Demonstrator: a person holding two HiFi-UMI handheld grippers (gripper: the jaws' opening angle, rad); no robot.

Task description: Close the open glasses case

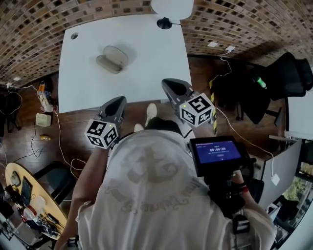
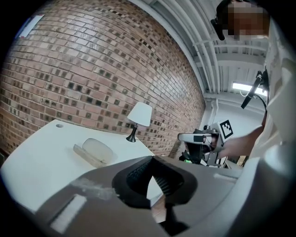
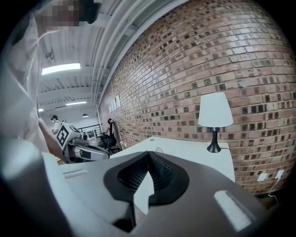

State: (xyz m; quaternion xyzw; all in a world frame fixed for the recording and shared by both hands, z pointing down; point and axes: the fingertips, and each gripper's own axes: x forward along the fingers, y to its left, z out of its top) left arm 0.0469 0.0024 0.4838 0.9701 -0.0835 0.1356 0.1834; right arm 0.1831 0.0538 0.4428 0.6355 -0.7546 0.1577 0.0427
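Note:
The beige glasses case (image 1: 112,58) lies open on the far left part of the white table (image 1: 98,83), its lid tilted back. In the left gripper view the glasses case (image 2: 95,152) sits ahead and to the left, well beyond the jaws. My left gripper (image 1: 113,108) hovers at the table's near edge, shut, with nothing between its pads (image 2: 152,159). My right gripper (image 1: 177,90) is over the near right corner, also shut and empty (image 3: 149,153). Neither gripper touches the case. In the right gripper view the jaws hide most of the case.
A white lamp (image 1: 166,10) stands at the table's far right edge. A cable hole (image 1: 74,35) is at the far left corner. A black office chair (image 1: 288,78) stands to the right. Cables and small items lie on the wooden floor at the left (image 1: 44,119).

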